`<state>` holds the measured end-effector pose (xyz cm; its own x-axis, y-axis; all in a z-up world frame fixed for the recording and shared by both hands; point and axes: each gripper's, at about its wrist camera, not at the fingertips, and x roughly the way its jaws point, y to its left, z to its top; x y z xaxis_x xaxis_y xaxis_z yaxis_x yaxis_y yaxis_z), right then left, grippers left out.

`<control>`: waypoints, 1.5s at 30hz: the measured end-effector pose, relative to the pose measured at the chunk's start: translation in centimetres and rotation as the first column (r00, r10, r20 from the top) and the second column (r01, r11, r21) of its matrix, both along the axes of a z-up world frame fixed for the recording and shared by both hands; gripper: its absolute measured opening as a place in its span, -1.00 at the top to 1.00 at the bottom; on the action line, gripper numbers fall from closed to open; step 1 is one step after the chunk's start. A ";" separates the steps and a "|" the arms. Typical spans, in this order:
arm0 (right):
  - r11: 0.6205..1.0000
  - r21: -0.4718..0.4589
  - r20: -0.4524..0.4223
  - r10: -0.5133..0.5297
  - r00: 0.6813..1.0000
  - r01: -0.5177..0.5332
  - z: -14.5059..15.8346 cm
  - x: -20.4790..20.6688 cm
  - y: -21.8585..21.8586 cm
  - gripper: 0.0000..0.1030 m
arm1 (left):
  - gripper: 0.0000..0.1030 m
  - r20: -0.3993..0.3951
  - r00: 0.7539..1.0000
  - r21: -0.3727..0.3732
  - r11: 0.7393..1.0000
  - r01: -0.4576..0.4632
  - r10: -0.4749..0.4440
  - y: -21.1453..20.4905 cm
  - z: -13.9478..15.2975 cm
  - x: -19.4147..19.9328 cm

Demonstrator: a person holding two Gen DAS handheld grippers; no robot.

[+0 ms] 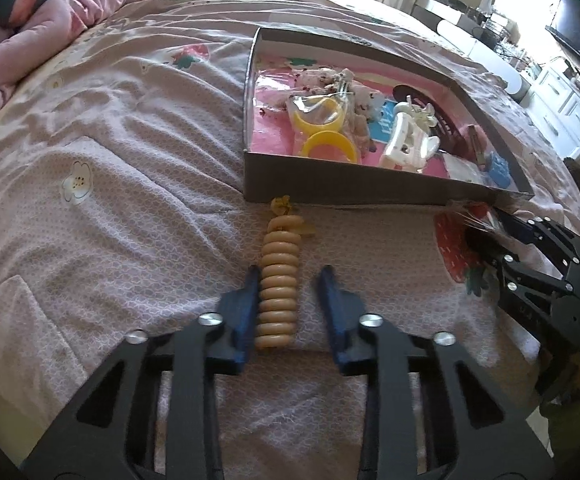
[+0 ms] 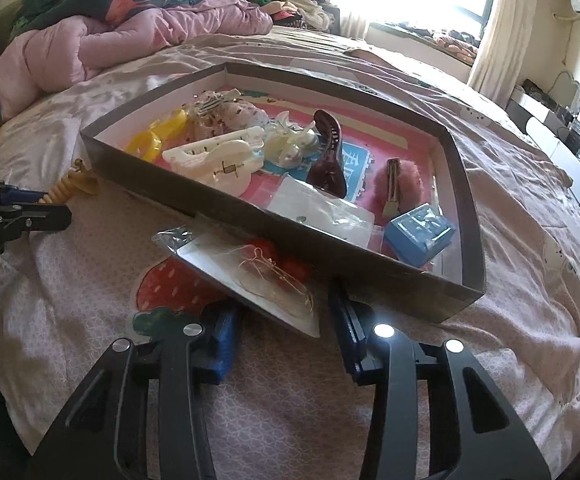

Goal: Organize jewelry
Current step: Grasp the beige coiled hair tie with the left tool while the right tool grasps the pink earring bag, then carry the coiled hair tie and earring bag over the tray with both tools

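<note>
The left gripper [image 1: 290, 270] is standing open around a tan, spring-like coiled hair tie [image 1: 277, 292]. Its left blue finger is lying against the coil's side and the right one is standing clear of it. The coil's near end is running out of sight between the pads, and its far end is almost touching the wall of a shallow grey cardboard box [image 1: 330, 188].

The right gripper [image 2: 285, 304] is straddling a clear plastic packet holding a white card and a thin gold chain [image 2: 257, 280]. The packet's near edge is covering both fingertips, so I cannot tell whether the pads are pressing it. Its far edge is leaning against the box's wall.

Both things are lying on the pale pink patterned bedsheet [image 1: 129, 200], outside the box. Inside it, yellow plastic rings [image 1: 330, 146], a white claw clip [image 1: 404, 144], a maroon claw clip [image 2: 330, 148] and a small blue box [image 2: 418, 232] are overlapping, with the smaller pieces too jumbled to make out.
</note>
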<state>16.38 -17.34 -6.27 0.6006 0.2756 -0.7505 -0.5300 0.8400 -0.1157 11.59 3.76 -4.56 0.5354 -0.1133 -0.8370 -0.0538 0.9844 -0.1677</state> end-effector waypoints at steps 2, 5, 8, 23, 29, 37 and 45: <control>1.000 0.000 0.003 0.008 1.000 -0.008 0.1 -0.2 0.0 0.36 | 0.77 0.009 1.000 -0.003 1.000 0.010 -0.010 -0.2 0.2 -0.2; 1.000 0.007 0.004 0.030 1.000 -0.030 0.4 -0.6 0.0 0.49 | 0.78 0.016 1.000 -0.021 1.000 0.022 -0.022 -0.3 0.4 -0.4; 0.999 0.023 -0.008 0.042 0.999 -0.042 0.6 -0.9 -0.1 0.56 | 0.78 0.023 0.999 -0.032 0.999 0.035 -0.034 -0.7 0.6 -0.6; 0.991 0.099 -0.008 0.089 0.996 -0.087 2.2 -3.2 -0.6 0.79 | 0.78 0.049 0.996 -0.050 0.996 0.078 -0.076 -2.9 1.7 -1.2; 0.990 0.113 0.011 0.080 0.997 -0.081 3.2 -3.5 -1.2 0.79 | 0.78 0.067 0.995 -0.054 0.995 0.084 -0.080 -3.4 2.6 -0.9; 0.990 0.130 0.042 0.045 0.998 -0.050 4.9 -3.0 -2.5 0.79 | 0.78 0.107 0.990 -0.051 0.993 0.102 -0.096 -4.4 4.5 0.3; 0.989 0.149 0.061 0.005 0.998 -0.014 6.2 -1.8 -3.9 0.79 | 0.78 0.139 0.983 -0.038 0.991 0.127 -0.121 -5.8 6.0 2.3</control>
<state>14.55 -21.28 -0.11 0.6405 0.3878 -0.6628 -0.5339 0.8452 -0.0215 13.85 -1.99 1.46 0.6230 -0.2232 -0.7497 0.0944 0.9729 -0.2111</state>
